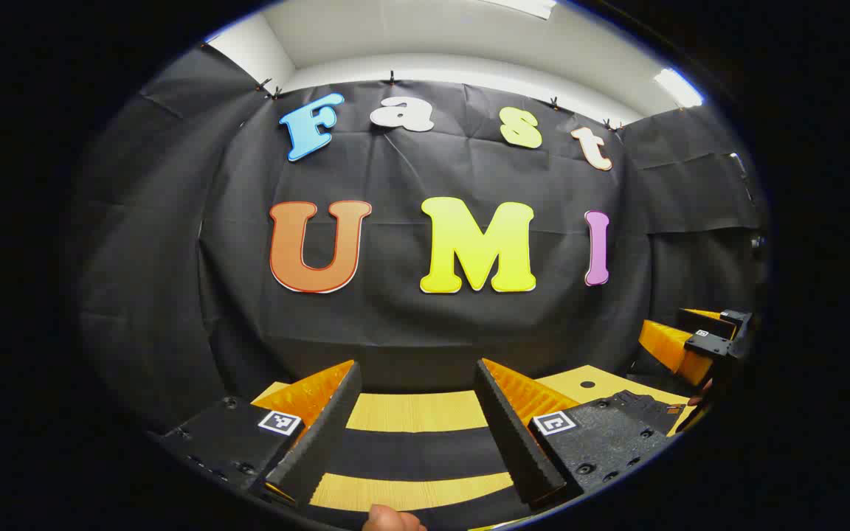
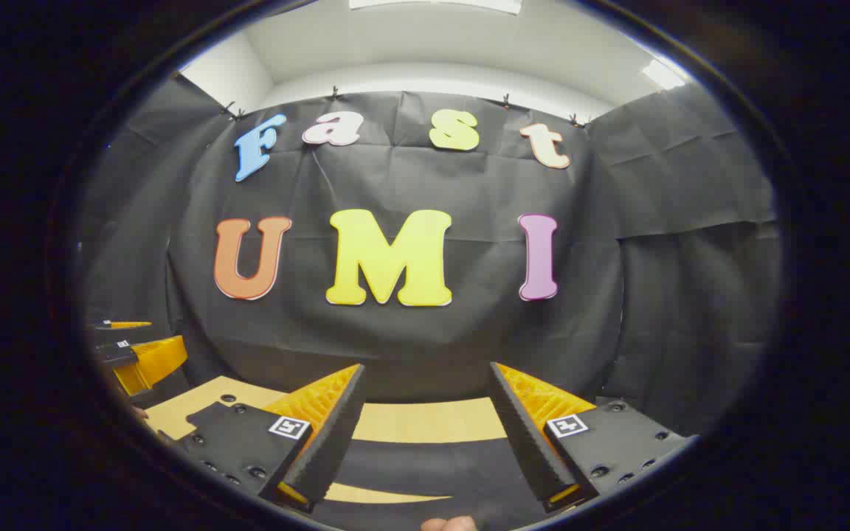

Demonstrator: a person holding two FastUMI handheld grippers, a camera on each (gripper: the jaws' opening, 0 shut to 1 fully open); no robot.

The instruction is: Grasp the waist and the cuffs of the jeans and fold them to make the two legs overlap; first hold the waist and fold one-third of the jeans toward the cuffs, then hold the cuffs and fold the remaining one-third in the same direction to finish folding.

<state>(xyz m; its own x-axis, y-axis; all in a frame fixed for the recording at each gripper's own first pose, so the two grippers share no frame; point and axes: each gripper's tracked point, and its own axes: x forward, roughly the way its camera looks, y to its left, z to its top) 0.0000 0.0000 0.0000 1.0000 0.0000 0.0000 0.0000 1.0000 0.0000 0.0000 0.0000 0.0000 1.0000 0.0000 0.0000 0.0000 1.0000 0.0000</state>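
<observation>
Left tongs (image 1: 417, 365) held level and low over the surface (image 1: 410, 409), aimed straight at the black cloth wall (image 1: 395, 317), orange-backed fingers spread wide apart with no grip on anything. A bare fingertip (image 1: 393, 520) of the holding hand at the very bottom edge of the left gripper view.

Right tongs (image 2: 427, 366) in the same pose: level, facing the same wall, fingers parted wide, clamped on nothing. Another fingertip (image 2: 448, 524) at the lower edge of the right gripper view. Each pair of tongs also visible at the side edge of the other's view, side by side and well apart.

Dark strips (image 1: 417, 453) across the pale wooden surface beneath and between the fingers of both tongs, flat, dull black. Cannot tell whether these are the jeans; no waist, cuff or seam distinguishable.
</observation>
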